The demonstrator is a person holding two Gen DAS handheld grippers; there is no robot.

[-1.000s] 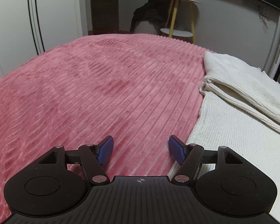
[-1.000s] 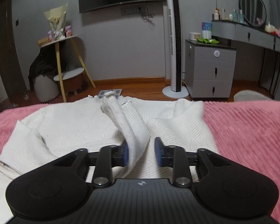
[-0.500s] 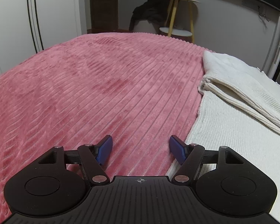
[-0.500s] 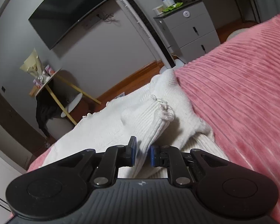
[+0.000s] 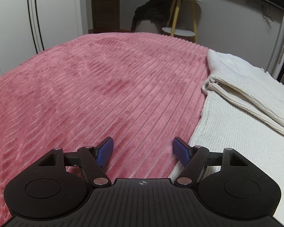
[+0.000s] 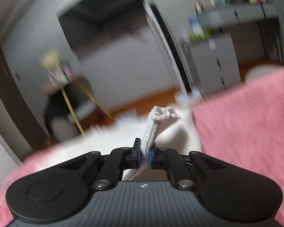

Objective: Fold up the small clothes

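The right gripper (image 6: 145, 156) was clamped on a ribbed cuff of the cream knitted sweater (image 5: 236, 124), spread along the pink ribbed bedspread's (image 5: 104, 94) edge; the left gripper (image 5: 143, 151) hovered, jaws apart, empty.

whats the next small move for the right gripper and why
Probably carry the pinched sleeve inward across the white sweater and lay it flat: the right gripper is shut on its ribbed cuff, while the left gripper is open over the pink blanket.
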